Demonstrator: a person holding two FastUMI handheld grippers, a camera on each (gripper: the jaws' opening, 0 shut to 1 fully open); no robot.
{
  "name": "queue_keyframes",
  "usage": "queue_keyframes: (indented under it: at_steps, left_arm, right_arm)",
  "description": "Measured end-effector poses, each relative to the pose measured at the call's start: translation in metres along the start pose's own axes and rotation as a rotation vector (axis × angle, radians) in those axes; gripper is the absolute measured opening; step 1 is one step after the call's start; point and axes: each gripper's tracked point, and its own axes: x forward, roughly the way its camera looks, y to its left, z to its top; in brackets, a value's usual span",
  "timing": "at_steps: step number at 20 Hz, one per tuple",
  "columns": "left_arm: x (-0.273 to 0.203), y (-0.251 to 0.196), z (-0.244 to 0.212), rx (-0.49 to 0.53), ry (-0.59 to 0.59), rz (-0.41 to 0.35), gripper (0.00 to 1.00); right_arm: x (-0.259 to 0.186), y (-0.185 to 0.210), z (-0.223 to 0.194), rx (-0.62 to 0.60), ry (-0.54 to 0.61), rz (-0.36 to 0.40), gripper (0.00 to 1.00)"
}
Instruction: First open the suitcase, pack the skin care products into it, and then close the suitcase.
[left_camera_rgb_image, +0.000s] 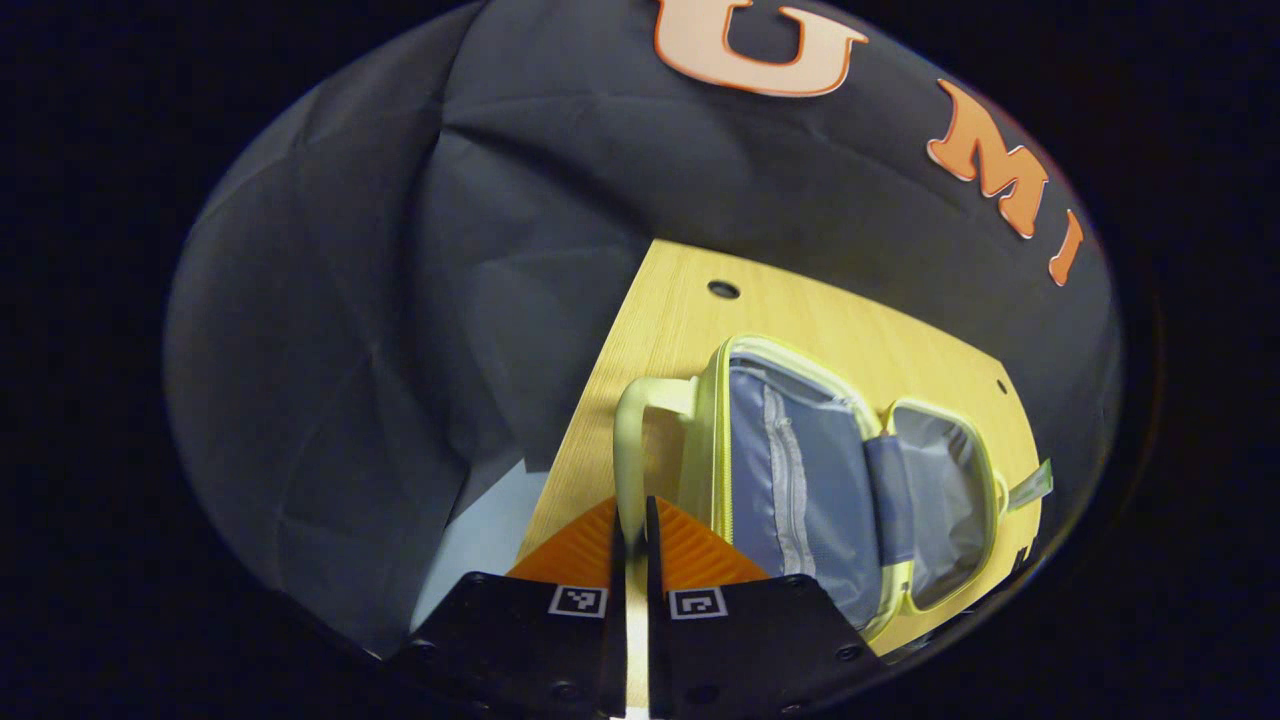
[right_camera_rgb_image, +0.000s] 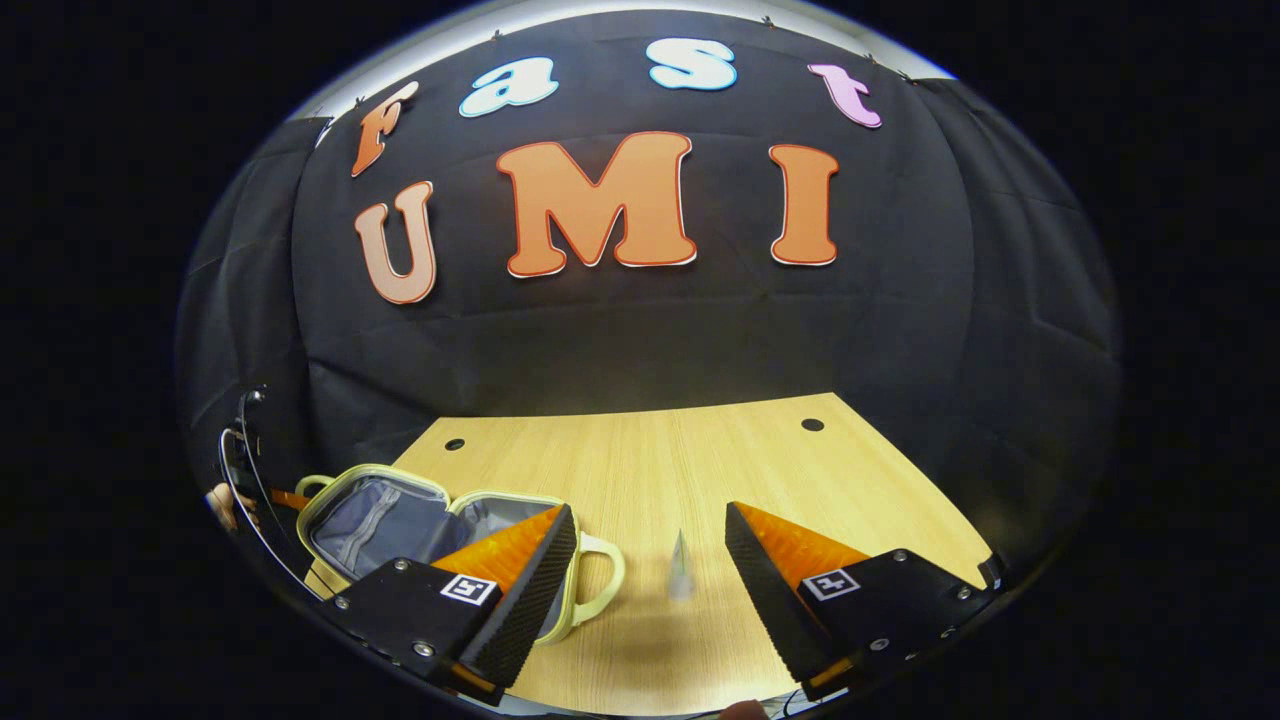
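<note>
In the left gripper view we see the left gripper (left_camera_rgb_image: 632, 535) nearest us, its fingers pinched on the pale handle (left_camera_rgb_image: 632, 440) of the suitcase (left_camera_rgb_image: 800, 470). Beyond it the suitcase lies open and flat on the wooden table (left_camera_rgb_image: 680, 310) — grey lining, zipped pocket, yellow-green rim.

In the right gripper view the right gripper (right_camera_rgb_image: 650, 545) hangs spread wide over the table (right_camera_rgb_image: 700, 450). Between its fingers lies a small pale tube (right_camera_rgb_image: 680, 570) — perhaps a skin care product, though it is blurred. The suitcase (right_camera_rgb_image: 400, 515) sits at the left.
</note>
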Motion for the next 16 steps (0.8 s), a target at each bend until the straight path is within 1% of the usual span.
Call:
queue_keyframes:
  at_steps: [1,2,4,5,6,7,8,9,11,13,16]
  left_arm:
    - [0.007,0.003,-0.008,0.008,0.017,0.013,0.08]
    - [0.012,0.006,-0.011,0.014,0.025,0.026,0.08]
    - [0.018,0.007,-0.018,-0.008,0.04,0.053,0.08]
    - [0.017,0.011,-0.016,-0.015,0.036,0.08,0.08]
    - [0.016,0.02,-0.014,0.006,0.023,0.13,0.08]
    - [0.014,0.025,-0.009,0.034,0.006,0.162,0.2]
    - [0.012,0.027,0.0,0.052,-0.014,0.165,0.19]
    - [0.007,0.022,0.008,0.063,-0.035,0.155,0.46]
    - [-0.007,0.008,0.021,0.098,-0.087,0.167,0.99]
    - [-0.026,-0.01,0.041,0.123,-0.15,0.183,1.0]
    - [-0.061,-0.058,0.069,0.136,-0.244,0.15,1.0]
  right_arm:
    - [-0.001,-0.002,0.001,0.004,-0.003,-0.003,0.95]
    - [-0.001,-0.004,0.002,0.006,-0.006,-0.006,0.95]
    - [-0.003,-0.007,-0.001,0.004,-0.002,-0.011,0.95]
    - [-0.004,-0.009,-0.002,0.004,0.0,-0.01,0.95]
    - [-0.005,-0.01,-0.003,0.004,0.001,-0.011,0.95]
    - [-0.005,-0.012,-0.003,0.001,-0.001,-0.013,0.95]
    - [-0.006,-0.015,-0.002,-0.003,-0.005,-0.016,0.95]
    - [-0.005,-0.018,-0.002,-0.007,-0.008,-0.018,0.95]
    - [-0.002,-0.023,-0.003,-0.02,-0.005,-0.012,0.95]
    - [0.001,-0.029,0.0,-0.034,-0.008,-0.009,0.95]
    - [0.008,-0.039,0.004,-0.046,-0.018,-0.002,0.95]
